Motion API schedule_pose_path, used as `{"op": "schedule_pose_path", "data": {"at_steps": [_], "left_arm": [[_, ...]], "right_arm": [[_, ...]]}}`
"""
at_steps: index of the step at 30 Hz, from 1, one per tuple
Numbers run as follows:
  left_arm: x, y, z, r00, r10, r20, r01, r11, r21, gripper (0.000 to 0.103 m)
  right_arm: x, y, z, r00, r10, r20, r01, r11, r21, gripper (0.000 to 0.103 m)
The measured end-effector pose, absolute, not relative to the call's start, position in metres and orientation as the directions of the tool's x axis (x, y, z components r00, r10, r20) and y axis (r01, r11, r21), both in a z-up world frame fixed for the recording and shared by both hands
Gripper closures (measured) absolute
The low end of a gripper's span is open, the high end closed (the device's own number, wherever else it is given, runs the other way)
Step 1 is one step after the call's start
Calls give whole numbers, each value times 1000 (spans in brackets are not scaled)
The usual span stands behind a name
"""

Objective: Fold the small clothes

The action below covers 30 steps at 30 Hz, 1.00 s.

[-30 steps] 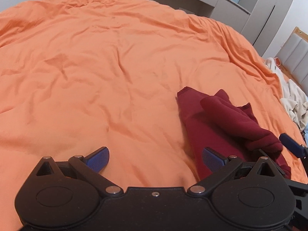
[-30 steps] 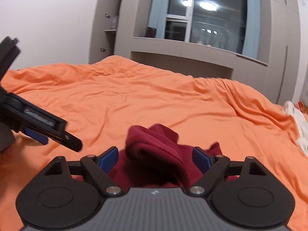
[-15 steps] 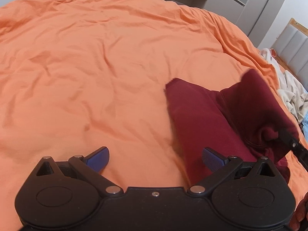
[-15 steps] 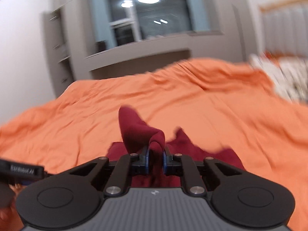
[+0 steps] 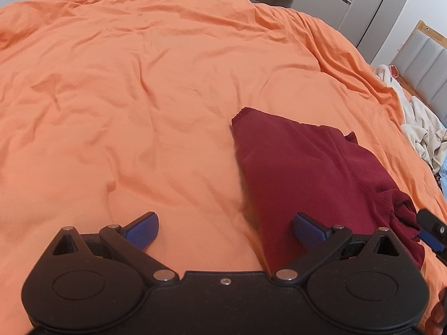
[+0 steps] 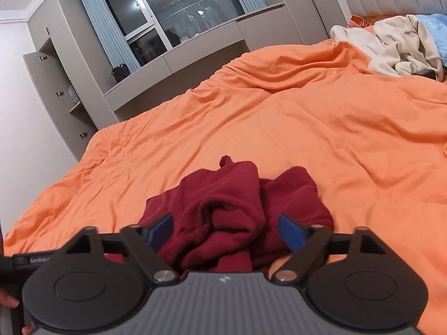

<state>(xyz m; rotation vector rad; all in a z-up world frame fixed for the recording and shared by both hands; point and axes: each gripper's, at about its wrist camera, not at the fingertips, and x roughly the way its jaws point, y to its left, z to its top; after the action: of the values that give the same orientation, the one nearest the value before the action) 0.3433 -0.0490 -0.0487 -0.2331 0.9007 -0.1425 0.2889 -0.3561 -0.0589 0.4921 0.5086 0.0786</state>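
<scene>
Maroon garment lying crumpled on orange bed cover, toward its near right part, one end flat, the other bunched. Left hand-held gripper low over the cover, jaws wide apart, nothing clamped; right pad over the garment's near edge. Right hand-held gripper jaws opening, bunched cloth between them, unclamped. Pale clothes heaped at far right corner of the bed.
</scene>
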Motion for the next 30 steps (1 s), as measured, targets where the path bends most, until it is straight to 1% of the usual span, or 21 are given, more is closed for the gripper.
{"op": "schedule_pose_path", "data": {"at_steps": [2,6,7,8,9,11,12,13,14,15,16,17,20,23,30], "left_arm": [[343,-49,-49,614,-220,-758,25,965,-260,0],[343,-49,-49,615,-218,-758,26,966,-257,0],[343,-49,-49,615,-219,-758,25,966,-259,0],[343,-49,-49,615,-218,-758,26,966,-257,0],[343,-50,-50,615,-217,-758,27,967,-255,0],[343,-50,-50,615,-216,-759,30,968,-251,0],[343,-50,-50,615,-215,-759,32,968,-249,0],[343,-50,-50,614,-215,-759,35,968,-247,0],[344,-50,-50,613,-216,-760,37,969,-246,0],[344,-50,-50,612,-218,-760,40,969,-246,0],[344,-50,-50,612,-221,-759,43,968,-248,0],[345,-50,-50,611,-225,-759,45,967,-251,0],[346,-48,-50,605,-239,-759,49,963,-264,1],[350,-52,-51,600,-259,-757,64,959,-277,1],[361,-78,-56,554,-351,-755,127,932,-340,1]], "right_arm": [[297,-356,-60,872,198,-447,49,875,482,9],[314,-361,-64,865,193,-464,85,854,514,9],[319,-363,-65,863,186,-470,98,851,517,11],[323,-364,-67,861,180,-476,108,850,515,17],[327,-364,-68,858,174,-484,114,853,509,22],[334,-361,-70,848,169,-502,118,863,490,38],[335,-358,-71,845,172,-507,113,868,483,43],[336,-356,-72,841,173,-512,111,872,477,54],[335,-354,-73,839,170,-517,111,876,469,63],[334,-351,-73,839,162,-520,113,882,457,67],[333,-349,-73,840,156,-520,111,888,446,77],[331,-348,-73,842,154,-517,107,891,440,81],[327,-348,-69,857,149,-493,99,892,441,86],[323,-351,-64,870,133,-475,101,895,435,88],[311,-375,-59,887,114,-447,126,872,473,88]]}}
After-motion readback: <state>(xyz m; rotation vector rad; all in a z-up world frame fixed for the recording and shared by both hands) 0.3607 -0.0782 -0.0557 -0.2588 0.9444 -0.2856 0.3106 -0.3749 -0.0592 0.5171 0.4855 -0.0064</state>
